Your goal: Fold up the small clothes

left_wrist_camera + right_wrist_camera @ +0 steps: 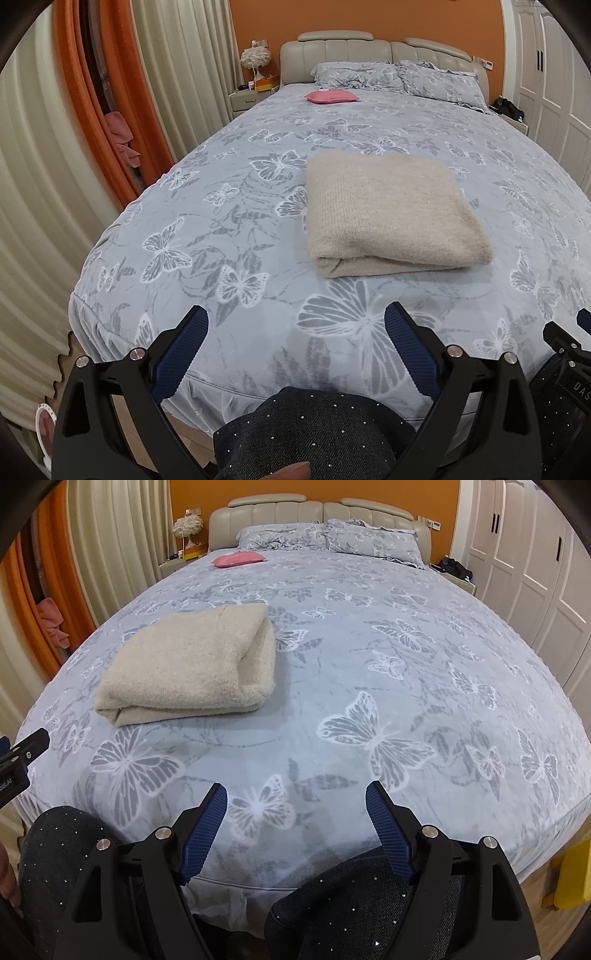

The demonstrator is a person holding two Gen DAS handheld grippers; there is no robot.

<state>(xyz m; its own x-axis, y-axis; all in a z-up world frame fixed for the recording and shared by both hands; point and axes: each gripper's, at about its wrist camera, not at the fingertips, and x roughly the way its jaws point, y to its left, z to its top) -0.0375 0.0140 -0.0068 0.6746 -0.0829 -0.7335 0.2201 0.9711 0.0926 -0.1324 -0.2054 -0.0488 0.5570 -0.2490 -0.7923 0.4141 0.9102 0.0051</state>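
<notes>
A beige knitted garment lies folded into a thick rectangle on the bed, with its folded edge toward me. It also shows in the right wrist view, at the left. My left gripper is open and empty, held above the foot of the bed, short of the garment. My right gripper is open and empty, to the right of the garment and well apart from it. Part of the right gripper shows at the right edge of the left wrist view.
The bed has a grey butterfly cover. A pink cushion and pillows lie near the headboard. Curtains hang at the left, wardrobe doors at the right. My knees in dark trousers are below the grippers.
</notes>
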